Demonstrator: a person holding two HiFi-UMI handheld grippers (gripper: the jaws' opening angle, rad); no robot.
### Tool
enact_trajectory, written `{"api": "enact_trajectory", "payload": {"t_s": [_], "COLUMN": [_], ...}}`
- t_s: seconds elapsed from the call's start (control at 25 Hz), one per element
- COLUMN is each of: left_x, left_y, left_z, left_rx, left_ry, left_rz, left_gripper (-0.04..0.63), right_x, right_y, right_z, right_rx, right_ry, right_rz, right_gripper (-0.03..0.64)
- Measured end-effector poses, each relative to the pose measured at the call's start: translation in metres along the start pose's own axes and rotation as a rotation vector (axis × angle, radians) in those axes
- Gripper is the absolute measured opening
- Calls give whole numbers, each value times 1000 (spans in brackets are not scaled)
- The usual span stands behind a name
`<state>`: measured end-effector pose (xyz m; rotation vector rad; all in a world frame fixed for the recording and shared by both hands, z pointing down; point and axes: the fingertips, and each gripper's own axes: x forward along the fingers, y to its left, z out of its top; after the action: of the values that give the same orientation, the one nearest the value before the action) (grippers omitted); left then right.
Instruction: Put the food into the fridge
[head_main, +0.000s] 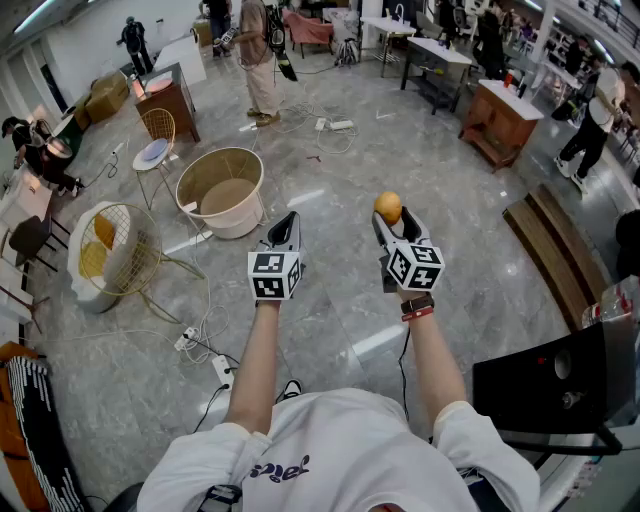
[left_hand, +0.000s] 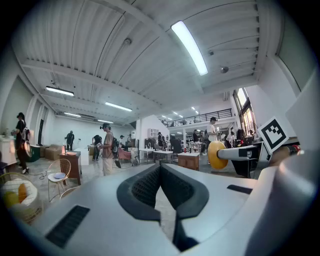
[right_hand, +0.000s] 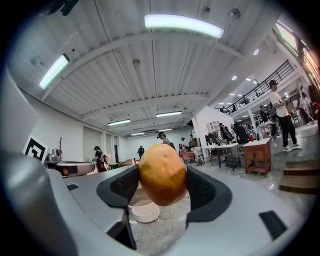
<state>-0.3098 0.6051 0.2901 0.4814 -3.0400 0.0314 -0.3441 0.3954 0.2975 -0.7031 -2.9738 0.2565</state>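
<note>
An orange-yellow round fruit (head_main: 388, 207) is held up in the air, with my right gripper (head_main: 390, 214) shut on it. In the right gripper view the fruit (right_hand: 162, 174) fills the gap between both dark pads (right_hand: 206, 189), pressed on both sides. My left gripper (head_main: 287, 220) hangs level with it to the left, its jaws shut with nothing between them. In the left gripper view the closed tips (left_hand: 160, 167) meet, and the fruit (left_hand: 216, 154) shows off to the right. Both grippers are raised well above the grey floor. No fridge shows in any view.
A beige round tub (head_main: 222, 190) stands on the floor ahead left, a wire basket (head_main: 110, 250) with yellow items further left. Cables and a power strip (head_main: 218, 368) lie near my feet. A black unit (head_main: 560, 385) is at my right, a wooden bench (head_main: 555, 255) beyond it. People stand far back.
</note>
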Motion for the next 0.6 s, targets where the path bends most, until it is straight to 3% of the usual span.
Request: {"api": "enact_trajectory", "payload": {"t_s": [0.6], "left_x": [28], "left_y": [-134], "left_z": [1], "left_rx": [49], "left_ry": [7], "left_rz": [-96], "left_gripper": [18], "right_x": [-92], "right_y": [-112], "right_z": [6], "right_rx": [-15], "right_ry": [-1], "right_rz": [-68], "right_gripper": [313]}}
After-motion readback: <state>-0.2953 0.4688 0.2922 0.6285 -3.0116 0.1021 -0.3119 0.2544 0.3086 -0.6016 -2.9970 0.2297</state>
